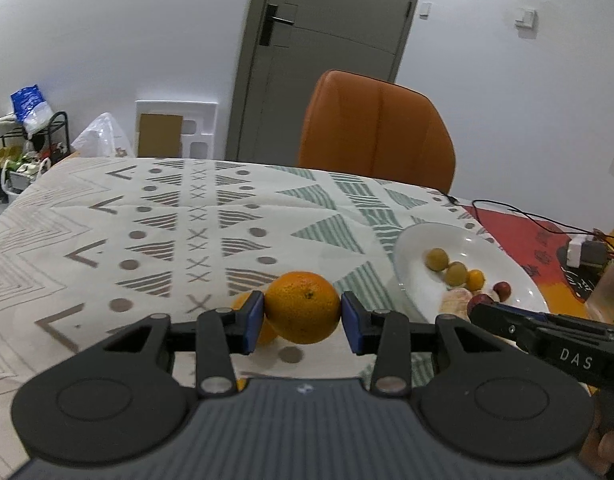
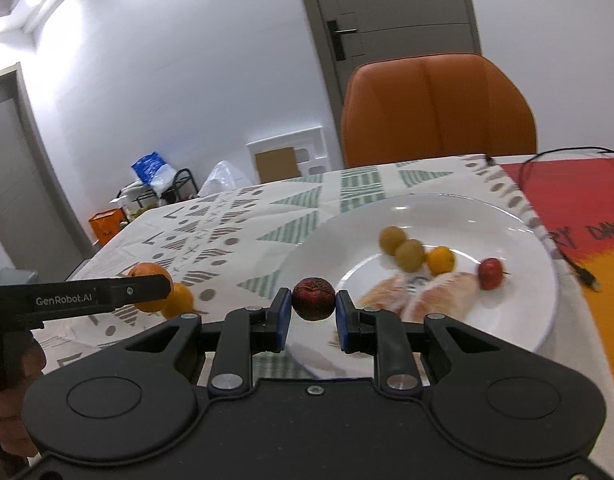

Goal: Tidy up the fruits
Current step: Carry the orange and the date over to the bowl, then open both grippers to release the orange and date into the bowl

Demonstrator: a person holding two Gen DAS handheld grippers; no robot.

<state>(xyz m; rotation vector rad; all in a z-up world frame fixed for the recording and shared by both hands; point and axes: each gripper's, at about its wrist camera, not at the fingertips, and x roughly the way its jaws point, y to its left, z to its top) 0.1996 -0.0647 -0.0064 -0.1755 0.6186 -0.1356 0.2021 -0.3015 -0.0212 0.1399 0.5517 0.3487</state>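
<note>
My left gripper (image 1: 303, 314) is shut on a large orange (image 1: 303, 307) and holds it just above the patterned tablecloth, left of the white plate (image 1: 411, 248). A second, smaller orange (image 1: 243, 304) lies behind its left finger. My right gripper (image 2: 309, 314) is shut on a dark red wrinkled fruit (image 2: 313, 298) over the near left rim of the plate (image 2: 335, 240). On the plate lie two green fruits (image 2: 403, 248), a small orange fruit (image 2: 441, 260), a small red fruit (image 2: 490, 273) and peeled pale segments (image 2: 427, 298).
An orange chair (image 1: 377, 132) stands at the table's far side. A black cable (image 2: 547, 208) runs over a red mat (image 2: 579, 200) right of the plate. Small items (image 1: 587, 256) sit at the far right. Boxes and a rack stand by the wall.
</note>
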